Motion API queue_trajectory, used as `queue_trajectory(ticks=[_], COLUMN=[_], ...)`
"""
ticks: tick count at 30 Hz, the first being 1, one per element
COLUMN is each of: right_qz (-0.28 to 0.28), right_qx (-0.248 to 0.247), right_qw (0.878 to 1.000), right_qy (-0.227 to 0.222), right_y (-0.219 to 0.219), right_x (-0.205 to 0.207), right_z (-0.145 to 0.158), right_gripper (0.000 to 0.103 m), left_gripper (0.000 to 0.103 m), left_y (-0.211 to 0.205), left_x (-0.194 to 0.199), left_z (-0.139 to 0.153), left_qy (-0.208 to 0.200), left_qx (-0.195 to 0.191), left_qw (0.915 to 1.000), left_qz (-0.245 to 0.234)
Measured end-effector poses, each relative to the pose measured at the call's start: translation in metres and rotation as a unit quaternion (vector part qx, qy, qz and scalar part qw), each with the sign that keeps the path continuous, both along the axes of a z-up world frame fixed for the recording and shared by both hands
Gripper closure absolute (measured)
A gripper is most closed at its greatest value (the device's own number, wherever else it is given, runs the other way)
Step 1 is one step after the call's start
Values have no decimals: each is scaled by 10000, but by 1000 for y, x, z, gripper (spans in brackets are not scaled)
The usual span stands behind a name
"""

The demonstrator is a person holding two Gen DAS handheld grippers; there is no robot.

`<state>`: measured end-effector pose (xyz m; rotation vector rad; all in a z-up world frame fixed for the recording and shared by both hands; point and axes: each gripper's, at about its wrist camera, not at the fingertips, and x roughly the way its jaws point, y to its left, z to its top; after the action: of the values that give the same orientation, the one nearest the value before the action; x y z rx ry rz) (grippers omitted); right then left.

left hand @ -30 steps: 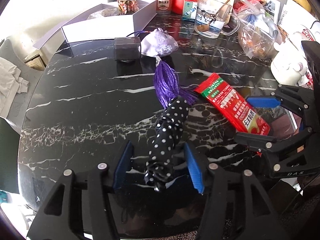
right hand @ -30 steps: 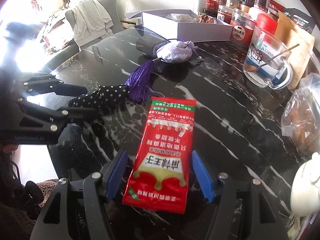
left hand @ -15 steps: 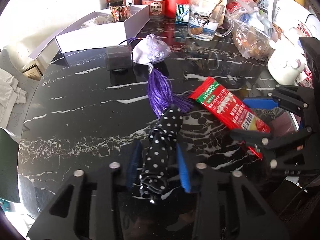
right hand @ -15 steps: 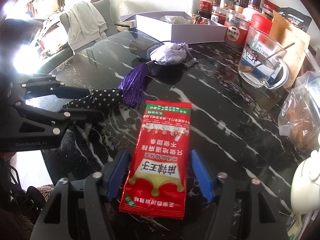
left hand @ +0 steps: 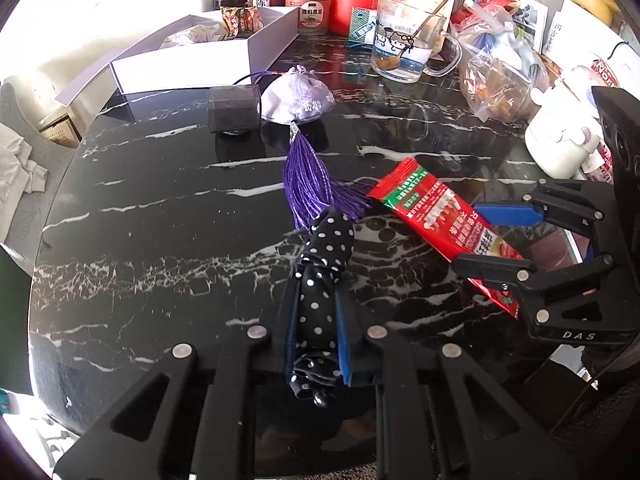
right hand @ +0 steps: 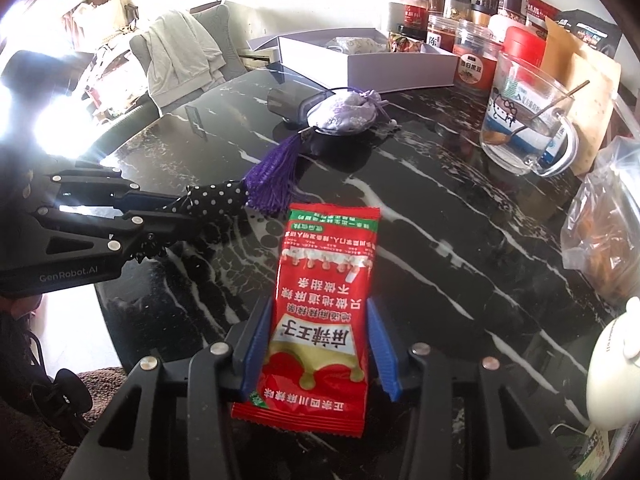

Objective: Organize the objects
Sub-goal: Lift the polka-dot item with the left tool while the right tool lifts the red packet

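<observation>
My left gripper (left hand: 316,312) is shut on a black polka-dot cloth roll (left hand: 324,264), which lies on the black marble table (left hand: 160,220); it also shows in the right wrist view (right hand: 212,200). My right gripper (right hand: 316,344) has its jaws closed against the sides of a red snack packet (right hand: 320,308), also seen in the left wrist view (left hand: 432,208). A lilac sachet (left hand: 298,94) with a purple tassel (left hand: 308,188) lies beyond the cloth roll.
A small dark box (left hand: 234,108) sits left of the sachet. An open white box (left hand: 200,60) stands at the back. Jars (left hand: 314,14), a glass mug (left hand: 404,50), plastic bags (left hand: 500,80) and a white teapot (left hand: 560,140) crowd the far and right edges.
The left jaws have closed on the polka-dot roll. The right jaws have narrowed onto the red packet. Both grippers have edged forward.
</observation>
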<state>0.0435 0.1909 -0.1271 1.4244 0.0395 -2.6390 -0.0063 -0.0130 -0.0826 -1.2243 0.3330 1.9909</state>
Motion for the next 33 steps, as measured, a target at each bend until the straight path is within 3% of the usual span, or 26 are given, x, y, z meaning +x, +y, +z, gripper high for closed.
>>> queue_trajectory(ticks=[15,33], right_qz=[421,1017], right_qx=[-124,41], right_qw=[9989,9916], right_qy=[141,796], right_y=[-21,-49], right_x=[6,-12], right_z=[19,74], right_gripper=[56,56], left_gripper=[88,88], left_y=[-38,-54], left_x=[2,-18], left_z=[21,91], left_qy=[136,856], left_qx=[-65,46], left_qw=[9979,9912], left_qz=[627,1010])
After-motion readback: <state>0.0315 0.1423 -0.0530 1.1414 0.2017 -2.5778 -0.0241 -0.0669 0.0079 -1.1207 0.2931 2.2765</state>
